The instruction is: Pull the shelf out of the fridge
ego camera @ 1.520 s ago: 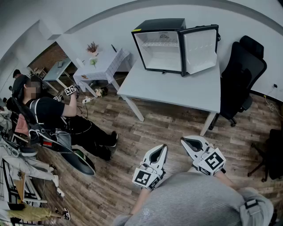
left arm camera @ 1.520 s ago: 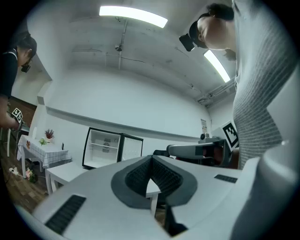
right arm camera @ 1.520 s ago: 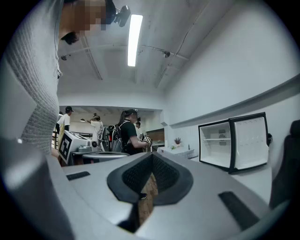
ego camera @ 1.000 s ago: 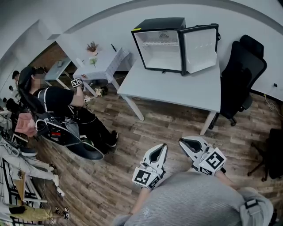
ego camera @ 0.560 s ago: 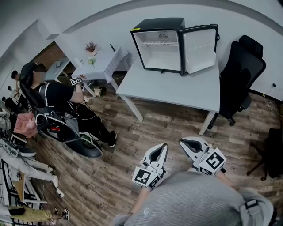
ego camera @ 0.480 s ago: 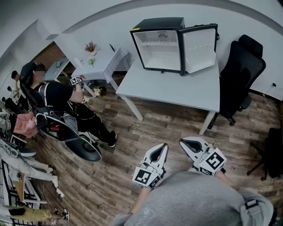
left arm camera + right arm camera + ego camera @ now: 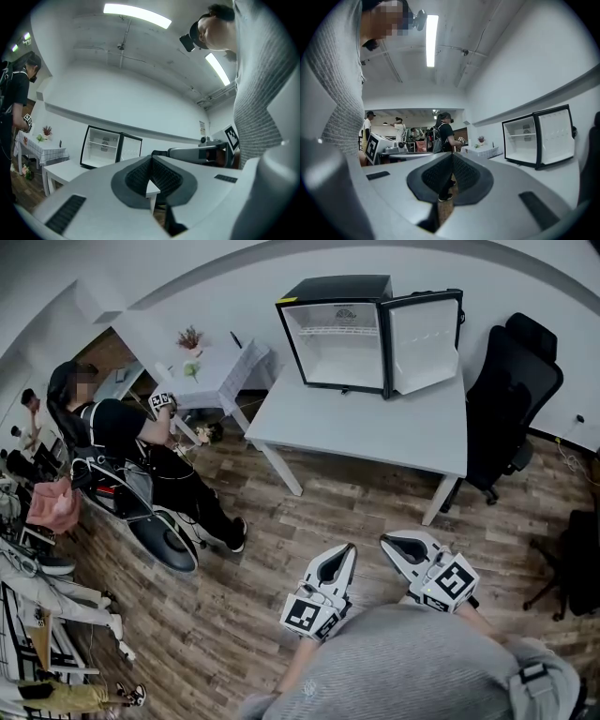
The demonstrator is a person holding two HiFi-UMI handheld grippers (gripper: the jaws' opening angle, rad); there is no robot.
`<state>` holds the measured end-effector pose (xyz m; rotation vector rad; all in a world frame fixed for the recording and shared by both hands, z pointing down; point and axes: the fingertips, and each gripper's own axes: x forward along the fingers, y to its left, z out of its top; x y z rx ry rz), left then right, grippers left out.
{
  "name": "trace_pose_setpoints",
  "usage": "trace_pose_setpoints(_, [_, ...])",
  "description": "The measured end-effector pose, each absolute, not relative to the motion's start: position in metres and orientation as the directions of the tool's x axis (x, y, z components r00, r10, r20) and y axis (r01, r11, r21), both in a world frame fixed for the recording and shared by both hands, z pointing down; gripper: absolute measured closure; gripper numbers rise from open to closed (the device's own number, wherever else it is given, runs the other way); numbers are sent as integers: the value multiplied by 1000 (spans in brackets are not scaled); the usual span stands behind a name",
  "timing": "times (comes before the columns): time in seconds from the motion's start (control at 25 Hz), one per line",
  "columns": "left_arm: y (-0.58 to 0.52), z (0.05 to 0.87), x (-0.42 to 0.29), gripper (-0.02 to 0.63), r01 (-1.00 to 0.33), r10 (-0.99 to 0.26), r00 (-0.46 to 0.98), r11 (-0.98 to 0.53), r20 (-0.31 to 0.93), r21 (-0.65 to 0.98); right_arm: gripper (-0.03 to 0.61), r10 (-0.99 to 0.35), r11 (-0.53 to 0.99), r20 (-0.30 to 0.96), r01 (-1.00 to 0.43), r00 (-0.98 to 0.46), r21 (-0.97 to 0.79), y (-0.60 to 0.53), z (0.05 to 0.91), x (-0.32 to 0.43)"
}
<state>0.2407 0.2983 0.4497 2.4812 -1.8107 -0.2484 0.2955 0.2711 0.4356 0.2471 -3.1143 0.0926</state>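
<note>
A black mini fridge (image 7: 337,334) stands at the far end of a white table (image 7: 375,432) with its door (image 7: 424,341) swung open to the right. A thin white shelf (image 7: 328,333) sits high in its white interior. Both grippers hover over the floor well short of the table, side by side and pointing toward it. My left gripper (image 7: 350,547) is shut with nothing in it, and so is my right gripper (image 7: 383,540). The left gripper view shows the jaws (image 7: 151,157) closed and the fridge (image 7: 101,146) far ahead. In the right gripper view the jaws (image 7: 452,155) are closed too, with the fridge (image 7: 536,136) off to the right.
A black office chair (image 7: 511,395) stands to the right of the table. At the left, a person in black (image 7: 131,451) holds marked grippers beside a small cloth-covered table (image 7: 216,376) with flowers. Wood floor (image 7: 309,512) lies between me and the table.
The person in black at the left has shifted and turned, moving up and left in the head view. My two grippers have stayed where they were, both shut.
</note>
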Motion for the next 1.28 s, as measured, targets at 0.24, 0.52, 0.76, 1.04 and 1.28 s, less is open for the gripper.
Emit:
trace_pose_setpoints(0.24, [299, 455, 231, 603, -941, -953, 291, -301, -87, 157, 565, -152, 986, 32, -154, -988, -59, 272, 439, 285])
trace_pose_setpoints(0.52, [291, 456, 214, 603, -944, -957, 273, -285, -95, 168, 565, -150, 986, 38, -152, -988, -65, 261, 440, 269])
trace_pose_setpoints(0.76, [262, 457, 192, 603, -947, -962, 256, -270, -99, 174, 565, -167, 984, 25, -169, -986, -60, 225, 437, 254])
trace_pose_setpoints(1.04, [194, 461, 167, 603, -942, -957, 277, -287, -85, 171, 565, -184, 980, 4, -184, -983, -69, 155, 438, 224])
trace_pose_setpoints(1.28, [121, 456, 147, 603, -933, -947, 315, -322, -67, 162, 565, -225, 972, -12, -224, -974, -77, 83, 434, 202])
